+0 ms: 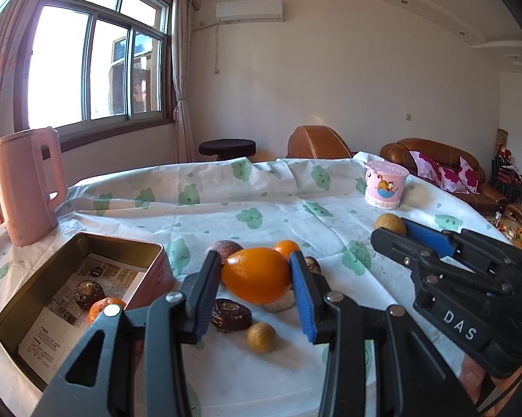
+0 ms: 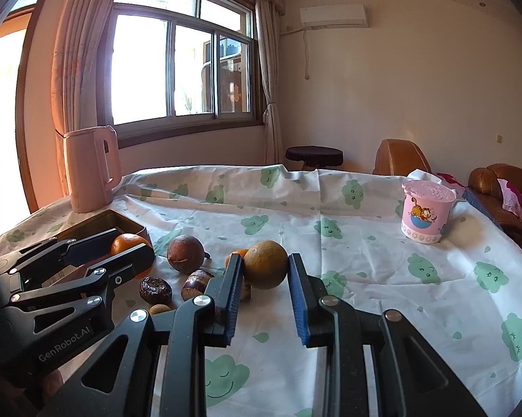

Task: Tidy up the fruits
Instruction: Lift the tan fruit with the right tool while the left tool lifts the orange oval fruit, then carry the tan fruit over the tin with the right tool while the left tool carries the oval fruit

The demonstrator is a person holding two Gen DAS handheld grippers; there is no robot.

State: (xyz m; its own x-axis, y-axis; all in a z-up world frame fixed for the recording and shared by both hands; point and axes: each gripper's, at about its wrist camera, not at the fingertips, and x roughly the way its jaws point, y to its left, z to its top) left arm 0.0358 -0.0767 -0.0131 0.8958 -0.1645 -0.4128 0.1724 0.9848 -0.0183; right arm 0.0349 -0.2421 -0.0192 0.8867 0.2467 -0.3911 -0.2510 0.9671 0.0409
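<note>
On the clothed table (image 1: 261, 208), the left gripper (image 1: 257, 274) clamps an orange (image 1: 255, 274) beside the tin (image 1: 69, 278); the right gripper (image 2: 265, 271) clamps a longan (image 2: 265, 268). Next, probably: carry both over the tin and release.

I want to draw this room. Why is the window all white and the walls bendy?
In both views, daylight overexposes the window, so outside washes out. In the right wrist view it also tints the kettle orange. The fisheye lens bends straight edges, most near each picture's rim.
</note>
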